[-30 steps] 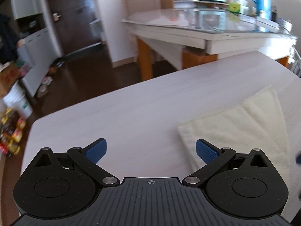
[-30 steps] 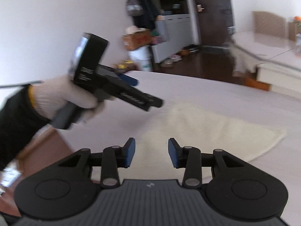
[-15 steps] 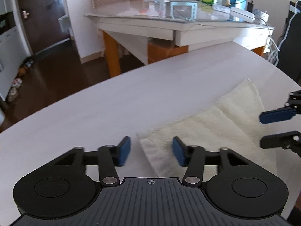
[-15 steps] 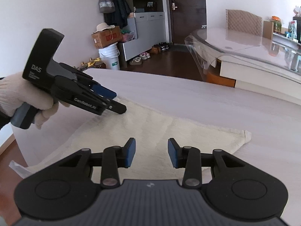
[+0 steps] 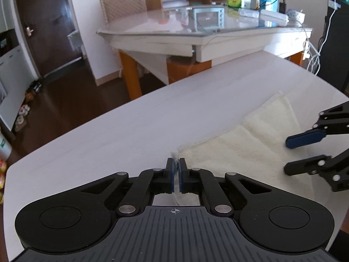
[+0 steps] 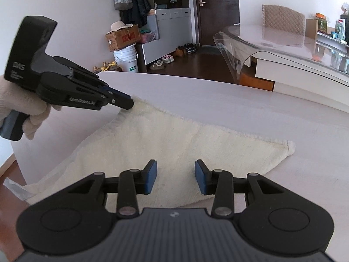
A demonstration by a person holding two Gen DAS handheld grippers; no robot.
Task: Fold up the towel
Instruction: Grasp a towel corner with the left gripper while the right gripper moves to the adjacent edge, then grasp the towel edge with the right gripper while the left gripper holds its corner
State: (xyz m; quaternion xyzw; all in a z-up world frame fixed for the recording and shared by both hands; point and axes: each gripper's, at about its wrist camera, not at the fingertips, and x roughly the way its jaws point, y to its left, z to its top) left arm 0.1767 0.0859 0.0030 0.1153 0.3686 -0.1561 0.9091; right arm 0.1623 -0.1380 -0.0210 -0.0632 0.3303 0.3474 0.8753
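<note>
A cream towel [image 5: 244, 148] lies flat on the white table [image 5: 130, 131]; it also shows in the right wrist view [image 6: 174, 144]. My left gripper [image 5: 175, 168] is shut on the towel's near left corner, with cloth pinched between the blue pads; it shows from the side in the right wrist view [image 6: 128, 103]. My right gripper [image 6: 175, 175] is open and empty, low over the towel's near edge. It shows at the right of the left wrist view [image 5: 298, 155], jaws apart above the towel.
A glass-topped table [image 5: 207, 28] with an oven, a blue jug and boxes stands behind. A dark cabinet [image 5: 333, 50] with cables stands at the right. On the floor are a bucket [image 6: 126, 59], boxes and shoes. The table's front left edge [image 6: 17, 152] is close.
My left gripper moved onto the towel's corner and shut on it. The right gripper stayed open and came a little lower over the towel.
</note>
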